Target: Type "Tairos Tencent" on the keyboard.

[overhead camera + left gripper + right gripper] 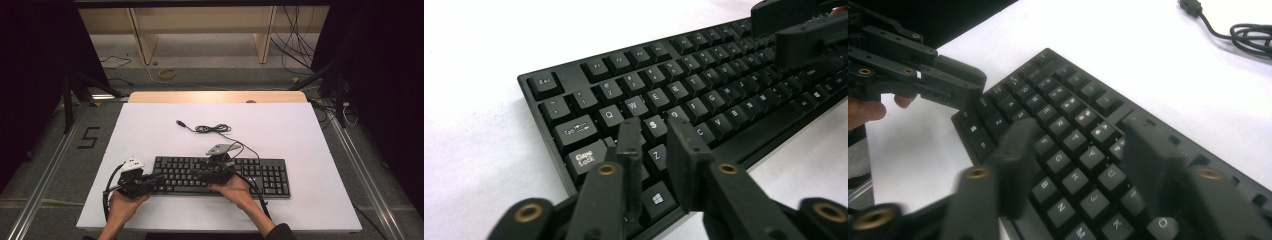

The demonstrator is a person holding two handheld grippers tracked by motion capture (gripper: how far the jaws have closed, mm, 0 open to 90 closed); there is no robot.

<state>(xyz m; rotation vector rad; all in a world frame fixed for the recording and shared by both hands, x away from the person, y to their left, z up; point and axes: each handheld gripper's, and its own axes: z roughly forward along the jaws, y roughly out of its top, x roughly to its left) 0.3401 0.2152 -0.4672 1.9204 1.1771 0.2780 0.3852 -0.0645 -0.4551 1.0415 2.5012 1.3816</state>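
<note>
A black keyboard (260, 175) lies on the white table top (150, 130), near its front edge. Its cable (212, 129) runs back in a loose coil and ends in a USB plug (180, 122). My left gripper (159, 178) hovers over the keyboard's left end. In the left gripper view its jaws (654, 131) stand a narrow gap apart above the A, S and Z keys, with nothing between them. My right gripper (196, 175) points left over the letter keys. Its jaws (1078, 137) stand wide apart over the keyboard (1073, 145), holding nothing.
The coiled cable (1248, 35) and plug (1190, 6) lie behind the keyboard. The two grippers are close to each other: the left one (948, 85) shows in the right gripper view, the right one (804, 35) in the left gripper view. Metal rails flank the table.
</note>
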